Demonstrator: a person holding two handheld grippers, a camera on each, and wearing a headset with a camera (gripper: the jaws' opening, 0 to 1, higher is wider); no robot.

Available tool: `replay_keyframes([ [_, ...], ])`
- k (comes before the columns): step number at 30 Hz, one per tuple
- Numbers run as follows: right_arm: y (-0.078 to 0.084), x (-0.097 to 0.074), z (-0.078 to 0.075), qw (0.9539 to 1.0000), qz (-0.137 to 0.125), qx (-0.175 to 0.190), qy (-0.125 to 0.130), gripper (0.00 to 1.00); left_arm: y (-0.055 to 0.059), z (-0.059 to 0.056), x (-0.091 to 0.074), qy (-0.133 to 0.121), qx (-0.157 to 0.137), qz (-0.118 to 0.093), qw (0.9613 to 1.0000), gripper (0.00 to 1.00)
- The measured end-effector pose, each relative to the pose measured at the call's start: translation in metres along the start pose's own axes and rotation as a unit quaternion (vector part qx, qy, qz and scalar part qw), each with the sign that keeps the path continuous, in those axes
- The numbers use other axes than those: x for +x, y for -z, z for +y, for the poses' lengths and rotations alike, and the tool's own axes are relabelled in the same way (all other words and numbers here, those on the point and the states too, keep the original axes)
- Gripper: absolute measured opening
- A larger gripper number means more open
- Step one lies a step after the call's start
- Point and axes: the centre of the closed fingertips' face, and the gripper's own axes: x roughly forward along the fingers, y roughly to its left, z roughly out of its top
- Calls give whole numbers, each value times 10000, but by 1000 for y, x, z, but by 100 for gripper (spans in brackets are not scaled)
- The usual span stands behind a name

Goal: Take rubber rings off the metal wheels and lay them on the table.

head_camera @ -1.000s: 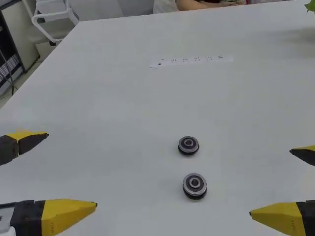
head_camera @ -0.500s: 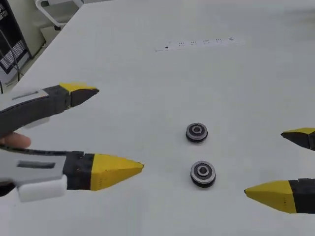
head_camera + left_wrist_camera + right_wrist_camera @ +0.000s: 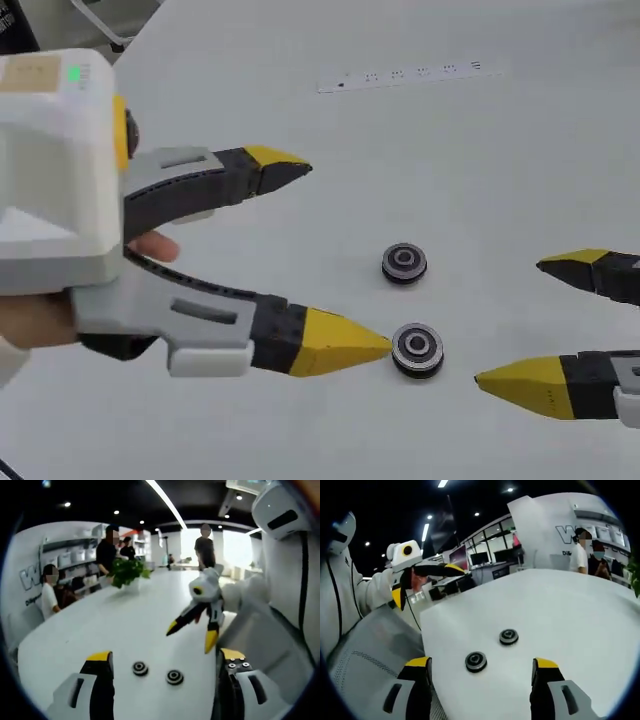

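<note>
Left side, head view: a hand (image 3: 40, 320) holds the left gripper (image 3: 345, 257) over the white table (image 3: 250, 420). I record its jaws as spread wide and holding nothing. The upper yellow tip points out over bare table. The lower yellow tip appears just beside the near wheel (image 3: 417, 349). Contact cannot be confirmed from this view. In the left gripper view both wheels lie on the table ahead of the jaws, between them and apart from them.

Centre: two metal wheels lie flat on the table, close together but not touching. The far wheel (image 3: 404, 263) sits just beyond the near one. Each has a bright hub and a dark outer band. I take these bands to be the rubber rings (image 3: 418, 372), seated on their wheels. A white power strip (image 3: 410, 76) lies well beyond them, across the far part of the table.

Right side: the right gripper (image 3: 510, 322) enters from the right edge. I find its jaws wide apart and empty, the tips pointing toward the wheels but well short of them. The right gripper view agrees: both wheels lie ahead, between the two yellow tips, with neither tip touching.

Background, left gripper view: a potted plant (image 3: 127, 571) stands at the table's far end, with several people (image 3: 205, 545) standing beyond it.
</note>
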Motion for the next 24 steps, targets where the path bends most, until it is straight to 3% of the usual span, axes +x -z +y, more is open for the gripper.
replay_keyframes([
  [4, 9, 8, 0, 9996, 260, -73, -124, 72, 15, 3, 16, 18, 134, 233, 9996, 75],
  [10, 12, 17, 4, 9987, 321, -234, -305, 61, 38, -4, 37, 275, 239, 534, 9979, 71],
  [15, 17, 25, 4, 9979, 389, -355, -364, 55, 48, -11, 47, 453, 245, 593, 9969, 69],
  [18, 21, 29, 7, 9969, 454, -470, -427, 53, 52, -9, 53, 413, 206, 555, 9974, 61],
  [24, 31, 38, 10, 9946, 556, -740, -461, 43, 72, -13, 63, 451, 54, 633, 9970, 53],
])
